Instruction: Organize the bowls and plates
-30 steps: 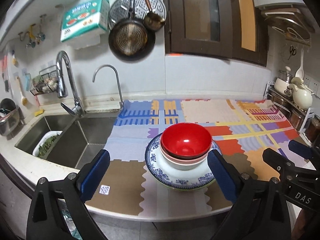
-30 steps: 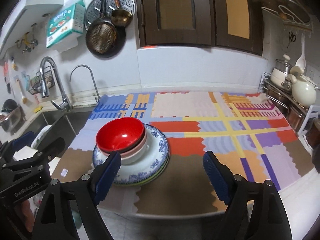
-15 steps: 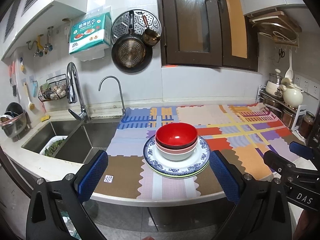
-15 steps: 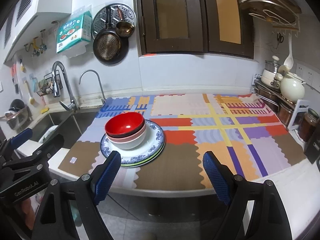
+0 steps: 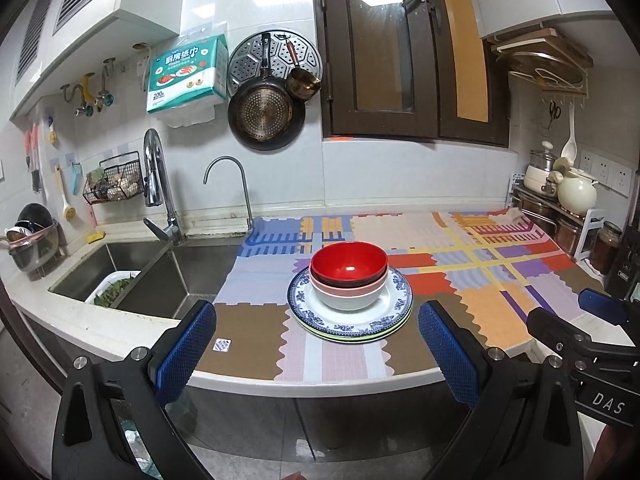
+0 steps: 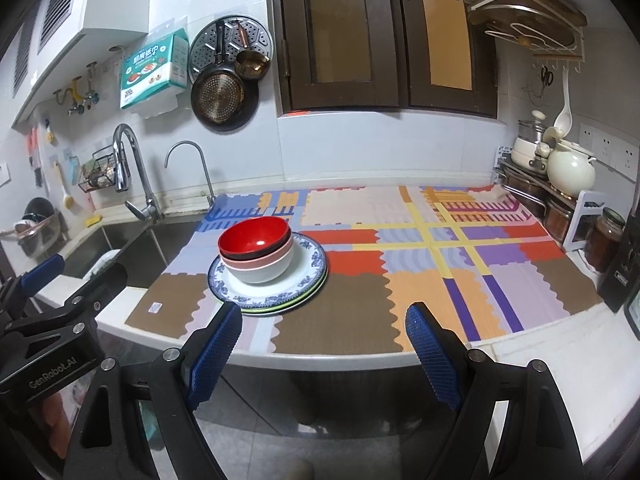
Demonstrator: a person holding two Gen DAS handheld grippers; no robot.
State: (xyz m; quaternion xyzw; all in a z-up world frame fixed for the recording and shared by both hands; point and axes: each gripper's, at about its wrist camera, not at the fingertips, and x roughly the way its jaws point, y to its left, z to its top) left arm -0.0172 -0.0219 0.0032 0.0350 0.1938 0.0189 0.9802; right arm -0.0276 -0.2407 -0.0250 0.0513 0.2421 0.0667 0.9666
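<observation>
Red bowl (image 5: 349, 261) nested in pink and white bowls, on blue-patterned plates (image 5: 349, 322). Left gripper (image 5: 316, 344) and right gripper (image 6: 323, 340) wide open, empty.

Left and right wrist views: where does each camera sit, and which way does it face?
Left wrist: rides the left tongs, facing the bowl stack on the counter; own open blue pads, right tongs at right edge.
Right wrist: rides the right tongs, facing the mat; own open pads, left tongs at left edge.
Shared: bowls, plates, sink, hanging pan.
</observation>
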